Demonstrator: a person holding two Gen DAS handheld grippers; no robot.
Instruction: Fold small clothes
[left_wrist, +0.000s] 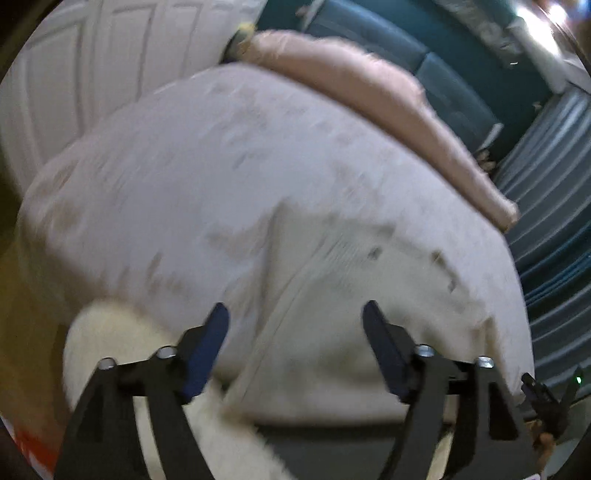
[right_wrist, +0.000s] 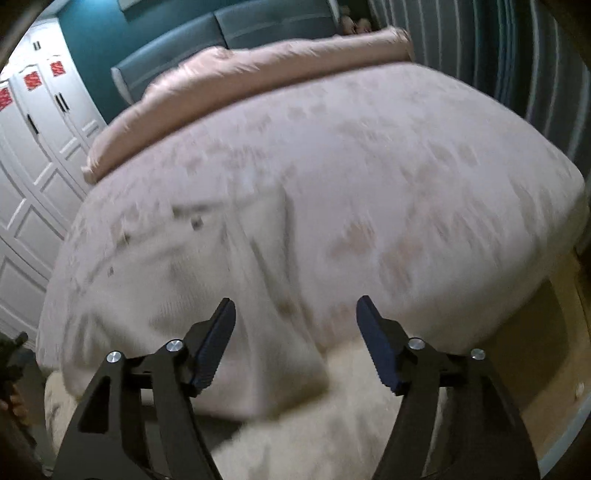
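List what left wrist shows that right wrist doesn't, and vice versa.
Left wrist only: plain white panelled door and a red-orange patch at the bottom left edge.
Right wrist only: white wardrobe doors with red stickers.
Both: bed with pink blanket at its head, pale garment lying near the front edge, teal headboard, striped curtain, cream rug. Left gripper and right gripper open, empty.

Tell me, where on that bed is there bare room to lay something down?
The wide patterned pinkish bedspread lies bare between the rolled pink blanket at the headboard and the pale cream garment near the foot. That near corner is taken.
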